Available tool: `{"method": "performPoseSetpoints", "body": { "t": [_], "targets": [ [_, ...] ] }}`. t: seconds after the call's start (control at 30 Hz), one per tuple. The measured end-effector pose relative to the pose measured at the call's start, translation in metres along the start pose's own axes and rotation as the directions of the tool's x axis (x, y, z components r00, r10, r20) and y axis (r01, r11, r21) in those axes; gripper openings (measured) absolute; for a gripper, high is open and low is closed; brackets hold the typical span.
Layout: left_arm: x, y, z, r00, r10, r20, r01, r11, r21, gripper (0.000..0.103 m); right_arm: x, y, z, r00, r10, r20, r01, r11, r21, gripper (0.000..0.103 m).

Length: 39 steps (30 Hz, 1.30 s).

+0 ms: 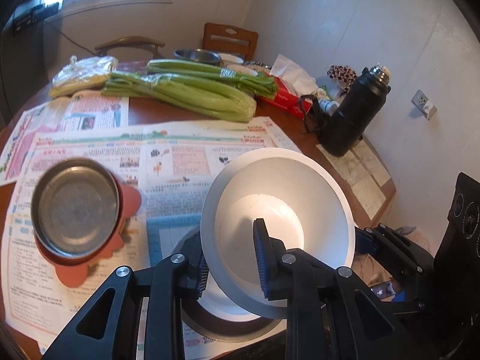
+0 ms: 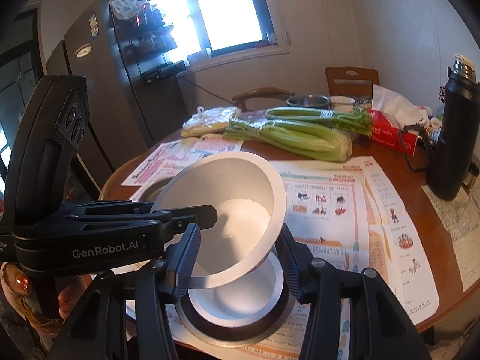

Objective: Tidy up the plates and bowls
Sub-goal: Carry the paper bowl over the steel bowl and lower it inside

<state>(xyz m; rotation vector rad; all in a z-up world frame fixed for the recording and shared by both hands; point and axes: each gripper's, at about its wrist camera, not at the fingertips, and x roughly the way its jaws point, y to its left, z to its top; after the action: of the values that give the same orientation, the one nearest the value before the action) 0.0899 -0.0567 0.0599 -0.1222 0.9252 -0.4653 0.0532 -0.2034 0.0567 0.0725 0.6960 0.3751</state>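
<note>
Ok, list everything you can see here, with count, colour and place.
white bowl: one, white, tilted above the table, rim in the left jaws
second white bowl: one, white, nested in a steel dish beneath
steel plate: one, silver, on a red holder, left
celery: two bundles, green, far side
newspaper: several multicoloured sheets, covering the table
flask: one, black, right
tissue box: one, red, beside the flask
left gripper: one, black, shut on the white bowl's rim
right gripper: one, black, grip unclear

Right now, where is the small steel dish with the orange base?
In the left wrist view, the small steel dish with the orange base sits on the newspaper, left of the tilted white bowl clamped in the left claw.
</note>
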Motion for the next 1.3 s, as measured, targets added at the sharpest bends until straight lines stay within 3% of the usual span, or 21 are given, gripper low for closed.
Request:
{"method": "performPoseSetpoints", "body": {
  "t": [0.53,1.3],
  "targets": [
    [0.029,0.014,-0.029,0.997,0.015,-0.076,-0.019,0.998,-0.057,0.026,0.022,-0.004,-0.031,0.995,0.027,-0.093,-0.025,1.000,0.014,0.052],
    [0.041,0.015,-0.037,0.995,0.047,-0.086,-0.051,0.997,-0.052,0.026,0.038,-0.005,-0.044,0.990,0.017,-0.137,-0.017,1.000,0.003,0.052]
  ]
}}
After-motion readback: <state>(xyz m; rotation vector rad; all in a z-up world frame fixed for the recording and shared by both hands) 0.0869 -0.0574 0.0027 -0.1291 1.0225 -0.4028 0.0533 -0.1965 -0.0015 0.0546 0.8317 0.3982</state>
